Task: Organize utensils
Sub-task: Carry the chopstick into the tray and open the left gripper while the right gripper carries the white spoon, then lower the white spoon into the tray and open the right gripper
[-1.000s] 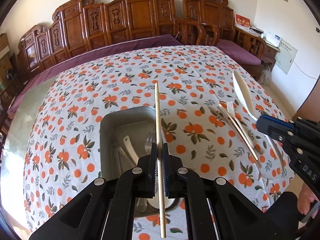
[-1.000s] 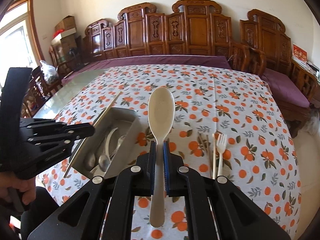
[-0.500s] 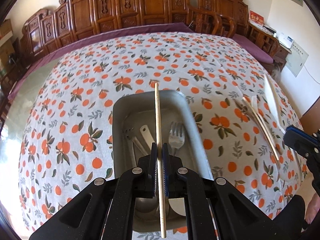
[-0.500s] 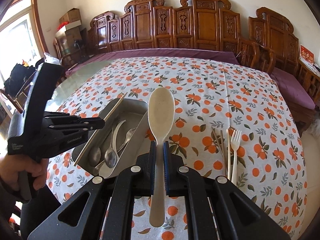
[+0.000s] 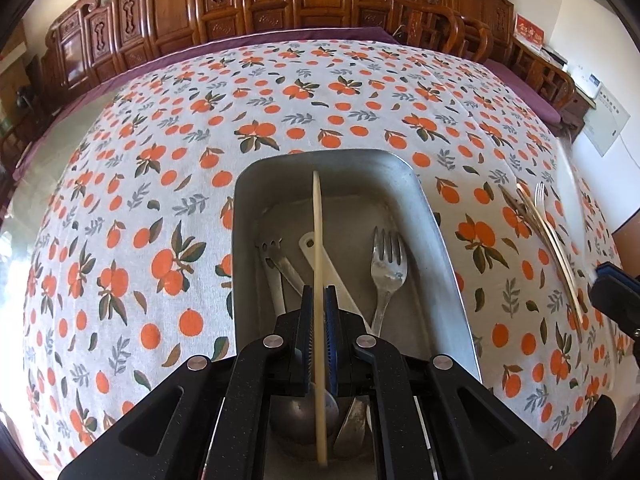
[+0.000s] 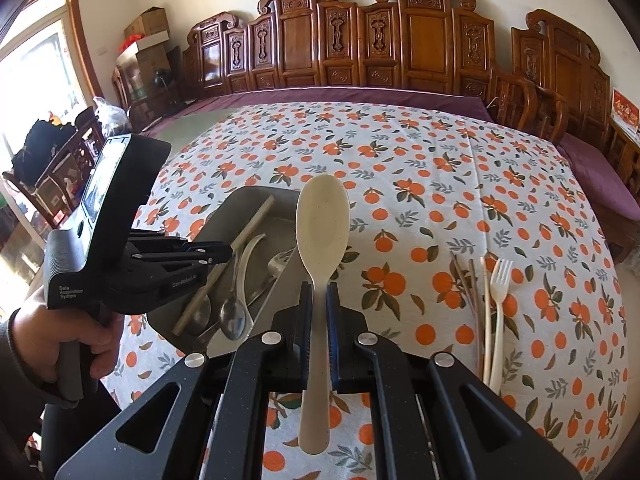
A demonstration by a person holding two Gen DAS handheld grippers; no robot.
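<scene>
**Left wrist view: chopstick pinched over the tray, spoon waiting its turn**

Left wrist view shows the left gripper point(image 5: 319, 320) clamped narrow on a single pale chopstick point(image 5: 317, 240), taken a little behind its middle, so the long front part reaches out over the metal tray point(image 5: 448, 256) and the short tail hangs back under the jaws. The stick looks light, stiff and smooth; held by so thin a section it could pivot or slide between the pads, so a grip near the middle, as here, seems the safer one. Below it in the tray lie a metal fork point(image 5: 386, 272), a white-handled utensil and spoon bowls near the closer end.

In the right wrist view the right gripper point(image 6: 319, 320) is closed on the neck of a cream serving spoon point(image 6: 320, 220), its bowl forward and raised beside the tray point(image 6: 240, 204). The spoon appears to be light plastic, rigid, heavier at the bowl; holding it at the neck keeps it from tipping.

Further right on the orange-patterned tablecloth point(image 6: 440, 152) rest a plastic fork point(image 6: 499, 292) and loose chopsticks point(image 6: 466, 280), well apart from the tray, thin and flat to the cloth, probably awkward to pick up.
</scene>
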